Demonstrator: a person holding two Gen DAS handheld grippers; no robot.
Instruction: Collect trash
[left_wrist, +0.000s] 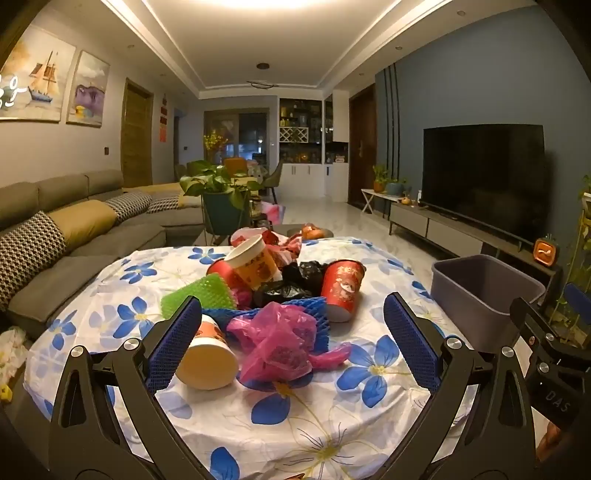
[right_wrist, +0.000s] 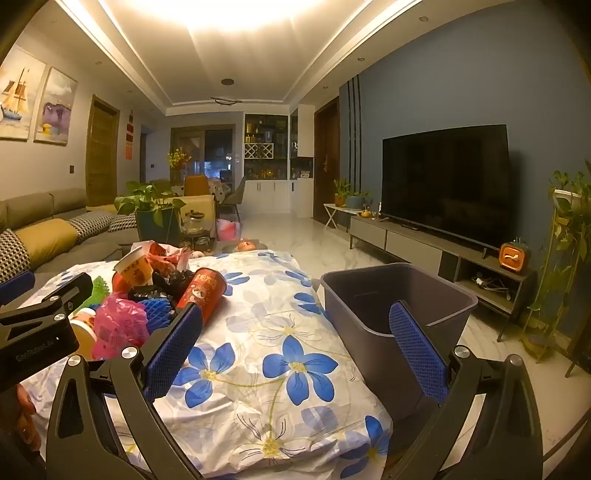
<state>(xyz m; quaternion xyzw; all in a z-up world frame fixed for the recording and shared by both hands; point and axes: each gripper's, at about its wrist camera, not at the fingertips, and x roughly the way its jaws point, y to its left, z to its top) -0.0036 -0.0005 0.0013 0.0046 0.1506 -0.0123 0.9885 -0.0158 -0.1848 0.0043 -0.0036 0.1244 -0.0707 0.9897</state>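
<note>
Task barely begun, by the look. Trash pile (left_wrist: 280, 295) (cups, bags, foam nets) sits mid-frame on flowered cloth (left_wrist: 317, 417). Bin (right_wrist: 399, 295) at right looks empty. Left gripper (left_wrist: 291, 343) & right gripper (right_wrist: 295, 350): jaws wide apart, nothing held.

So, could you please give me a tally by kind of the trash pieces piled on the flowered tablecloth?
Paper cups: 4 (lying cup, red cup, tilted cup, red one behind it)
Foam fruit nets: 2 (green, blue)
Plastic bags: 2 (pink, black)
Total: 8, counting only what shows clearly; the wrappers behind the pile are too jumbled to count.
</note>
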